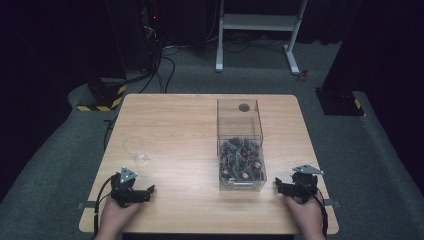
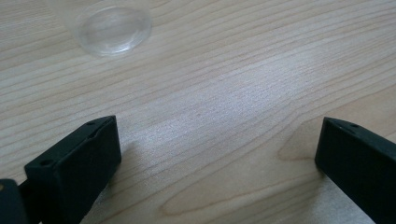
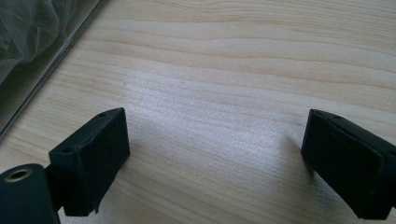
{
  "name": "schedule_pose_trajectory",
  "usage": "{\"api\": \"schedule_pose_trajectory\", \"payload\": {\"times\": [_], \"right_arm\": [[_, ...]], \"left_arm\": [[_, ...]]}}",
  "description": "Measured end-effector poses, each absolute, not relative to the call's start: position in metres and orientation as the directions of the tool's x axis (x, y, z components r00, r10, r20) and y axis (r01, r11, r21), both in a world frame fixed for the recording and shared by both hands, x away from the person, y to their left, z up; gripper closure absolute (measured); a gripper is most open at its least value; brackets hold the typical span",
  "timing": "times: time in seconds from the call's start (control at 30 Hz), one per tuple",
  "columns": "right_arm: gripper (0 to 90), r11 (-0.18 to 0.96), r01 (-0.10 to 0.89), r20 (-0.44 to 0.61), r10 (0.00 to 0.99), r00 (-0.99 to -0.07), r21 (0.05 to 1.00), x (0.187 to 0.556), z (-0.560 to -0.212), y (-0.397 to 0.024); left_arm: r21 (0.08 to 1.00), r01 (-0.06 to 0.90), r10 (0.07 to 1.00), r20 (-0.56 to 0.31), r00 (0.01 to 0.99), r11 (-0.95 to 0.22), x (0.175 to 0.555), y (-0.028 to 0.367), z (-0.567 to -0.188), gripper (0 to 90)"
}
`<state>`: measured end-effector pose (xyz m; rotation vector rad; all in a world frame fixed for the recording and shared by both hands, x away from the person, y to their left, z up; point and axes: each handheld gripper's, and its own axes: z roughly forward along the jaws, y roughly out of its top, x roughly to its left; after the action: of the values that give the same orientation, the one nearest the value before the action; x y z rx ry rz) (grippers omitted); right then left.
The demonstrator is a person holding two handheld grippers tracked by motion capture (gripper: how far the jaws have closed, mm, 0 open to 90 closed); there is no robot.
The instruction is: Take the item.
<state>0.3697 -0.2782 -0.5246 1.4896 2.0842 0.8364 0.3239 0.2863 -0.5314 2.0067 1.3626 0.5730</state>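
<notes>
Grippers, left (image 1: 141, 191) and right (image 1: 283, 186), rest wide open, empty: start pose. Next move probably: cup (image 1: 134, 148) ahead of left gripper.

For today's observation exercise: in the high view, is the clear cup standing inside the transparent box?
No. The clear cup stands on the bare table left of the transparent box, apart from it.

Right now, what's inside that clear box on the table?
The clear box holds a heap of small dark pieces with reddish spots, piled at its near end. What they are is too small to tell, and anything beneath the top layer is covered.
</notes>
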Motion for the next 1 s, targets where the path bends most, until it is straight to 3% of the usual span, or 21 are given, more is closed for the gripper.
{"api": "schedule_pose_trajectory", "payload": {"times": [1.0], "right_arm": [[7.8,0.226,0.682,-0.005,0.951,-0.31,0.696,0.3726,-0.5248,-0.2766]], "left_arm": [[0.711,0.656,0.934,0.003,0.357,-0.253,0.3231,0.2872,-0.53,4.0]]}}
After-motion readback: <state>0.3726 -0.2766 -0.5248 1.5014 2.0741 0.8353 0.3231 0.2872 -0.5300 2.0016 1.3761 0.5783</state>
